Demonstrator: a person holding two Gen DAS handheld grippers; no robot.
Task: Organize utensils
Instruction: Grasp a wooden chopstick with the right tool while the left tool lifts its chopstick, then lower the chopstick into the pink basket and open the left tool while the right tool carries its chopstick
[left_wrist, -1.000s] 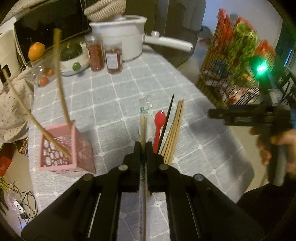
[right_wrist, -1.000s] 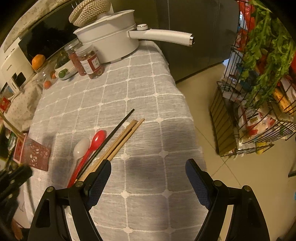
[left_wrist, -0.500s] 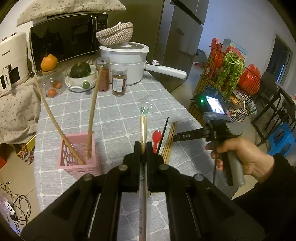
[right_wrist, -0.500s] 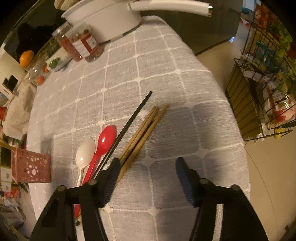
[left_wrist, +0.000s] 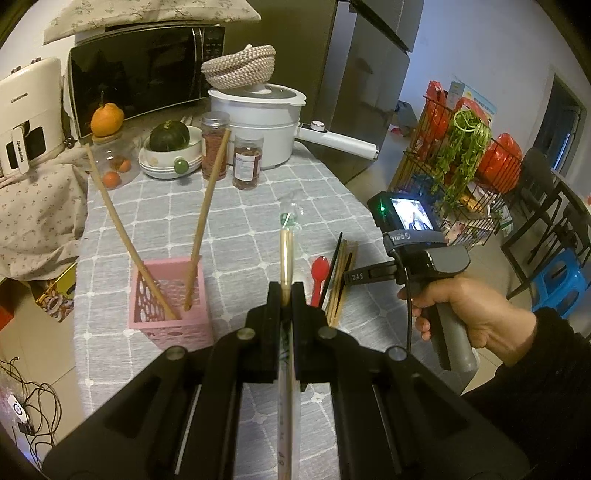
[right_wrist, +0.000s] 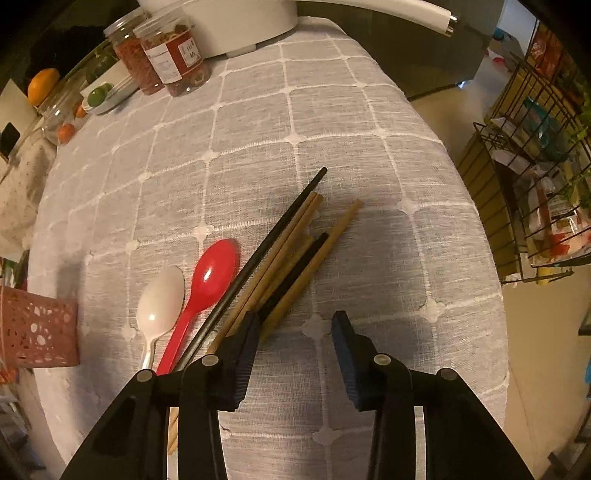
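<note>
My left gripper (left_wrist: 286, 291) is shut on a wooden chopstick in a clear wrapper (left_wrist: 285, 254), held above the table right of the pink holder (left_wrist: 168, 295). Two wooden chopsticks (left_wrist: 207, 218) lean inside the holder. My right gripper (right_wrist: 293, 325) is open, low over the cloth, its left finger (right_wrist: 243, 347) touching a bundle of wooden chopsticks (right_wrist: 295, 251). A black chopstick (right_wrist: 273, 236), a red spoon (right_wrist: 210, 280) and a white spoon (right_wrist: 160, 299) lie left of them. The right gripper also shows in the left wrist view (left_wrist: 369, 275).
A grey checked cloth (right_wrist: 332, 129) covers the table. At the back stand two spice jars (left_wrist: 247, 162), a white pot with a long handle (left_wrist: 266, 114), a bowl with a squash (left_wrist: 168, 155) and a microwave (left_wrist: 144, 70). A wire rack (left_wrist: 461, 166) stands on the floor right.
My left gripper has risen and pulled back with the chopstick. My right gripper has dropped toward the chopstick bundle and narrowed around its near end.
</note>
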